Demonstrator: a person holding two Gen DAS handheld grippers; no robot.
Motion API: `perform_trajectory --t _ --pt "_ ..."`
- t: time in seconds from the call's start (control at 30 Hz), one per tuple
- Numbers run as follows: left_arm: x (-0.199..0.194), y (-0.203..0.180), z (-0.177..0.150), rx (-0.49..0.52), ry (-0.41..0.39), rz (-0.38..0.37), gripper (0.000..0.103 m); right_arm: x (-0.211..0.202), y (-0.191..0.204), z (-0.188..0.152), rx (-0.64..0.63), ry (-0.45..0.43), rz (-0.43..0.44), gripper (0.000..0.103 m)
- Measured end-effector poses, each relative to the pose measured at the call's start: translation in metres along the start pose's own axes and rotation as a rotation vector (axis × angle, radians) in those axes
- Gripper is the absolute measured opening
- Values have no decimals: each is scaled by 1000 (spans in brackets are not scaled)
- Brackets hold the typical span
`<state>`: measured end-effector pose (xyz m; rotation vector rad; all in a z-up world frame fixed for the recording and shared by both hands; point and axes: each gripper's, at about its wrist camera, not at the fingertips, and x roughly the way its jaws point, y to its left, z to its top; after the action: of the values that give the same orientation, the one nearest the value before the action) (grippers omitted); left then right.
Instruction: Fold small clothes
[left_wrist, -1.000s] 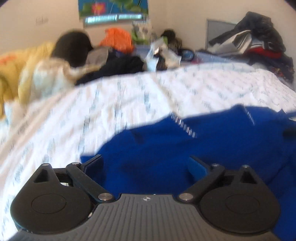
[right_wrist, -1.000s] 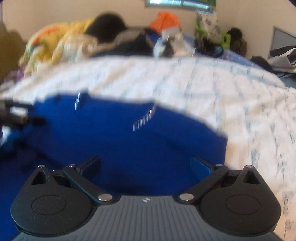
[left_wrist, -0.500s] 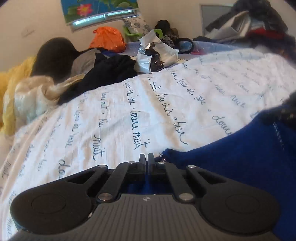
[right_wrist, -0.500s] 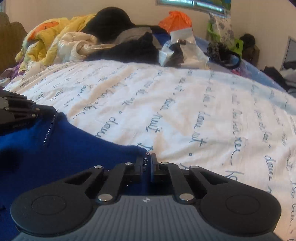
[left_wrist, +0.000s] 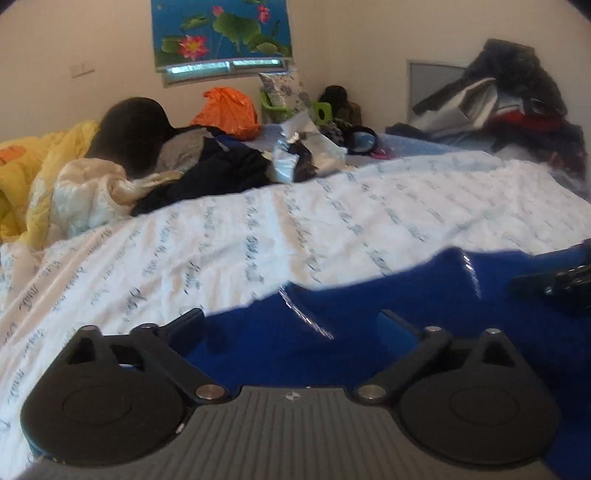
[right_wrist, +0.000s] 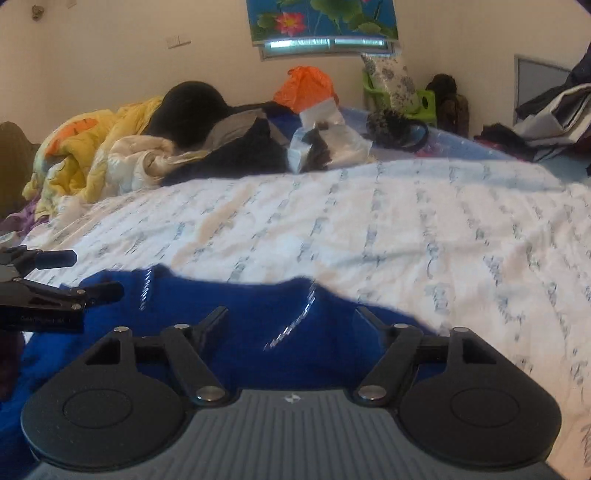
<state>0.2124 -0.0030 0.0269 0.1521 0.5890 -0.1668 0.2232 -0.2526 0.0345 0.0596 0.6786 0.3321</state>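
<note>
Blue garment (left_wrist: 369, 306) lies spread on the bed (left_wrist: 332, 221), on the white script-printed sheet at the near edge, well apart from the heap of bedding and clothes by the far wall. Its far hem runs across both wrist views, with two short glinting strips on the cloth (zip or trim, too blurred to tell).

Both grippers hang over it with nothing pinched. The left gripper (left_wrist: 291, 325) is spreading its jaws wide above the left part of the hem; the right gripper (right_wrist: 291, 321) is also parting, less wide so far, over the right part.

Judging from this, the step is a fresh bite on the cloth. To do it well, take both at matching points, catch only the intended layer, and lift evenly so the fold line stays straight.
</note>
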Motion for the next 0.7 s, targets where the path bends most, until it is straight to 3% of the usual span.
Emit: perform_trajectory --t 0.07,0.17,0.23,0.27,0.3,0.43,0.57,0.6,0.67,0.7 --pt "6 -11 -20 17 86 -32 95 7 6 -20 -26 85 -4 73" --pt "9 -3 -29 -29 90 9 103 11 6 -43 -135 6 -41 77" --pt "2 5 -27 -50 109 71 100 9 1 -38 -80 16 -88 78" --pt "-9 7 -27 -46 109 85 95 3 1 -36 -49 37 -134 78" --pt "-21 7 -30 -48 109 82 98 -9 2 -36 -10 47 -145 78" --pt "-79 0 -54 -89 141 50 101 -74 18 -65 58 9 -1 80" --pt "-110 -21 -93 -126 207 34 103 -89 53 -107 26 113 -37 81" --pt "-114 -26 -100 -126 222 47 103 -92 61 -118 -4 100 -60 83" --pt "-129 -32 -117 -147 170 60 103 -99 76 -137 -92 67 -132 89" --pt "-133 -33 -124 -140 131 72 103 -103 79 -147 -103 26 -141 98"
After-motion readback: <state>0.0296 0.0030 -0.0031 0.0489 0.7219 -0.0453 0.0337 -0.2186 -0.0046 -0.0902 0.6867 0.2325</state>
